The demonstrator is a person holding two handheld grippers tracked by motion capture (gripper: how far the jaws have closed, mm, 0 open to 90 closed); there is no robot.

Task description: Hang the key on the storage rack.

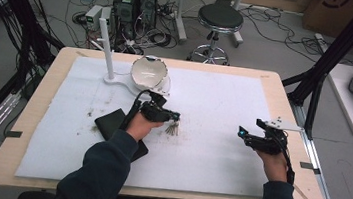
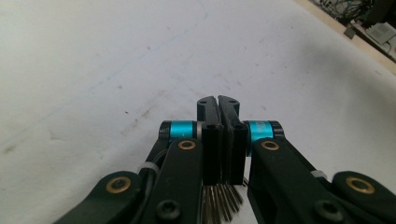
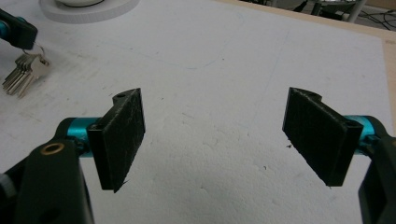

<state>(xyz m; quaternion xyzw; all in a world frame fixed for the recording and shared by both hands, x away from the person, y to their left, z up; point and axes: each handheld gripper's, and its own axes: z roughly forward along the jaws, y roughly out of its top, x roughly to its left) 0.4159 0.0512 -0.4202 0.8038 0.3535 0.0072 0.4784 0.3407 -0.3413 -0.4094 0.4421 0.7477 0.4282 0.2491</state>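
Two grippers work over a white foam sheet (image 1: pixel 209 148) that covers the wooden table (image 1: pixel 285 99). The left gripper (image 1: pixel 176 115) has its jaws pressed together on the ring of a bunch of keys (image 1: pixel 172 128), which fans out below the tips and rests on the sheet; in the left gripper view the key blades (image 2: pixel 223 201) splay out under the closed pads. In the right gripper view the same keys (image 3: pixel 23 74) lie at the far left, hanging from the other gripper's blue-collared tip. The right gripper (image 1: pixel 242 133) sits well to the right of the keys, its jaws wide apart with nothing between them, only bare sheet. A white bowl (image 1: pixel 149 72) stands on a white base (image 1: pixel 116 81) beyond the keys, tipped toward the camera, and its inside looks empty. A white post (image 1: pixel 106 46) rises from that base, left of the bowl. A black pouch (image 1: pixel 111 122) lies just left of the keys, partly under the left forearm
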